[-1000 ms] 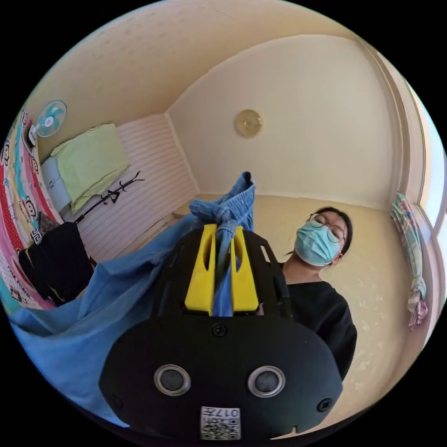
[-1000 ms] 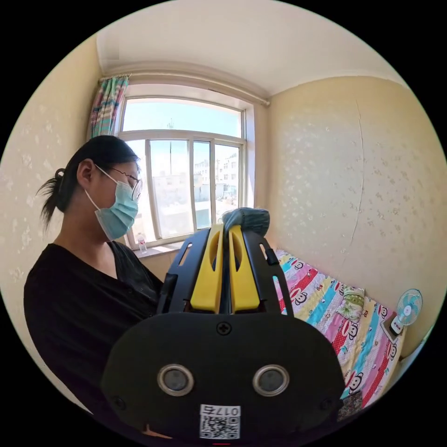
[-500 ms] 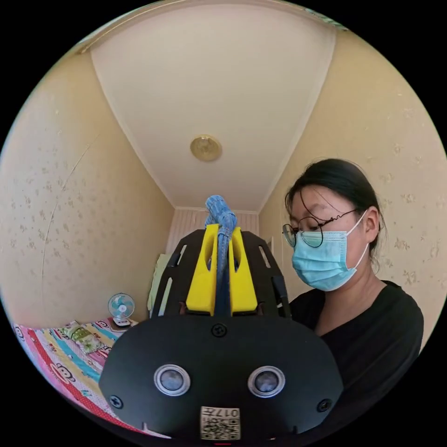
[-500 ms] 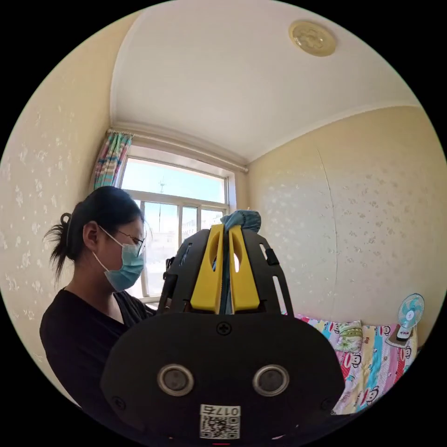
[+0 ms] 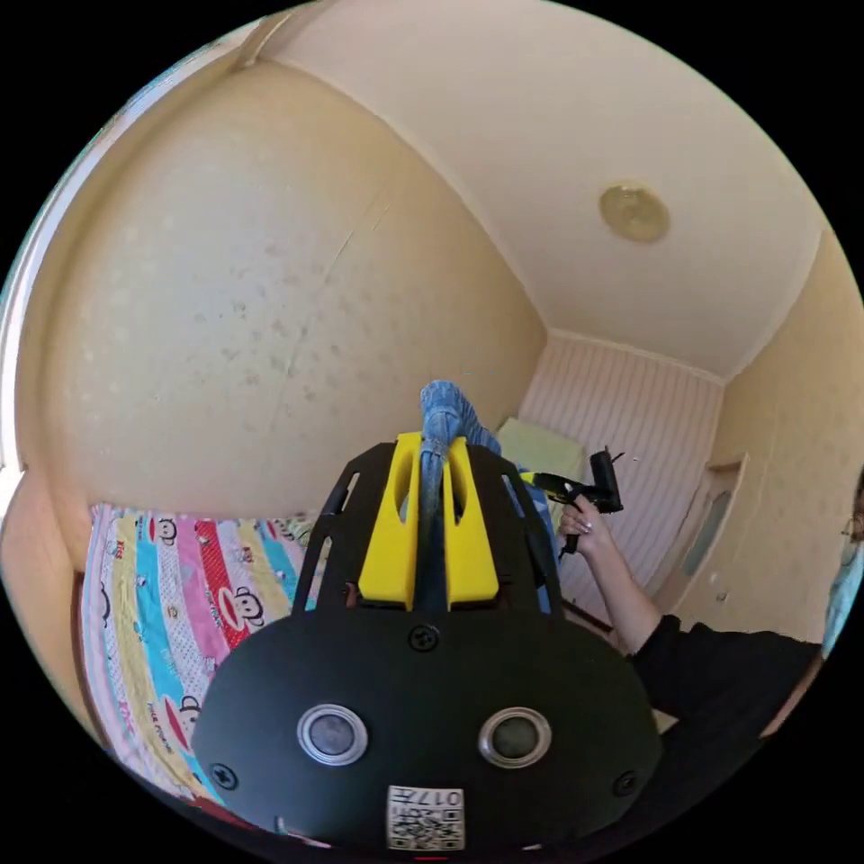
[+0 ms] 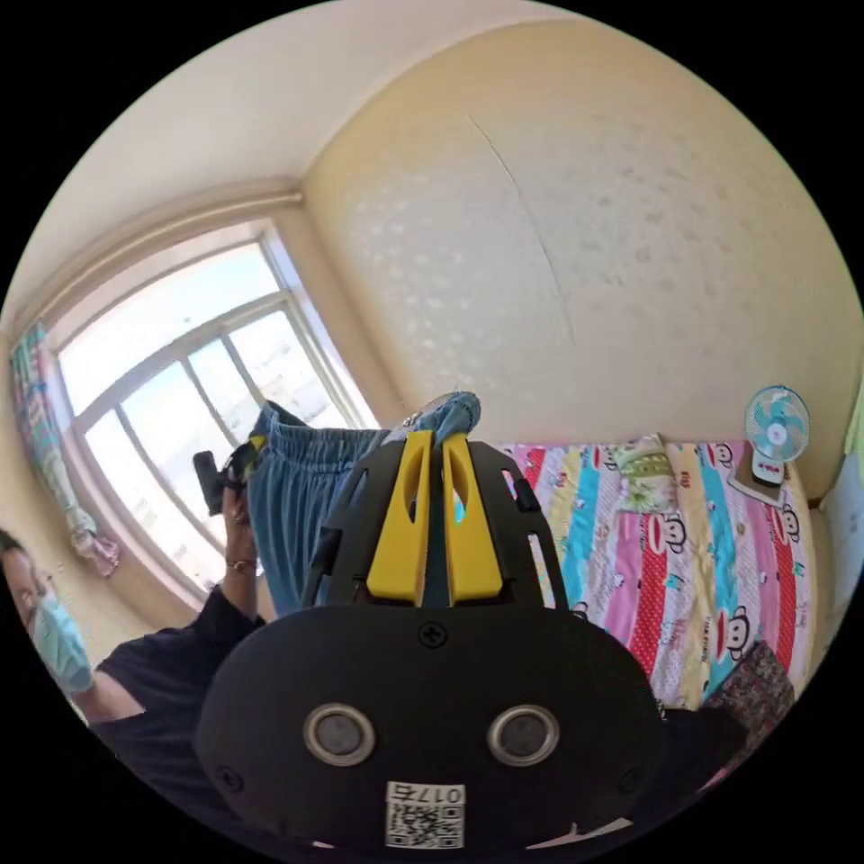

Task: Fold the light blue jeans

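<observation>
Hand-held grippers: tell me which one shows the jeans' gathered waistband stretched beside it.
The right hand-held gripper: the jeans' gathered waistband spreads toward the other hand. The left hand-held gripper shows a bunched tuft.

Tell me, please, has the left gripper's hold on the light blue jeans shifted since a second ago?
No: the left gripper stays shut on the light blue jeans; denim bunches above both yellow jaws as before.

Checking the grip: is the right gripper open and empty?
No, the right gripper is shut on a bunched edge of the light blue jeans.
</observation>
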{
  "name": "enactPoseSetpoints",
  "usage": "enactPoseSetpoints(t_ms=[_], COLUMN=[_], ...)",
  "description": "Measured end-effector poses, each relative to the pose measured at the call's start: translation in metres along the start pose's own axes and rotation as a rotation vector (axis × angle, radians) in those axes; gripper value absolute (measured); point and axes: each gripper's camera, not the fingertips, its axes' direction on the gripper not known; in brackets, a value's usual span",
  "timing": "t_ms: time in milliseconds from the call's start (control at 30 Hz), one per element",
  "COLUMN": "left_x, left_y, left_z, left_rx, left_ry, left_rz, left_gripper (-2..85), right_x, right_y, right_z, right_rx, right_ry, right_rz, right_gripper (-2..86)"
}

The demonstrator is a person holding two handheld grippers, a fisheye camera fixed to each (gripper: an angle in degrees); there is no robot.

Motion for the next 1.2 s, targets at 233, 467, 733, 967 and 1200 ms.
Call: enactPoseSetpoints(t_ms=[233, 467, 733, 967, 1200], left_x=[-0.199, -0.272, -0.223, -0.211, -0.256], left_y=[0.184, 0.486, 0.572, 0.596, 0.62], left_z=[0.068, 0.023, 0.069, 0.191, 0.262], left_rx=[-0.413, -0.818, -1.131, -1.215, -1.243], left_ry=[-0.251, -0.237, -0.055, 0.012, -0.058], left_rz=[-0.356, -0.816, -0.746, -0.578, -0.533], left_gripper=[6.4, 7.8, 8.0, 10.2, 11.8], right_x=[0.103, 0.215, 0.24, 0.228, 0.223], right_y=[0.129, 0.468, 0.618, 0.644, 0.673], right_z=[0.145, 0.184, 0.082, 0.038, -0.047], right_rx=[-0.331, -0.914, -1.041, -1.18, -1.246], right_ry=[0.27, 0.28, 0.261, 0.215, 0.206], right_rz=[0.071, 0.369, 0.634, 0.495, 0.384], right_gripper=[2.5, 1.2, 0.5, 0.4, 0.3])
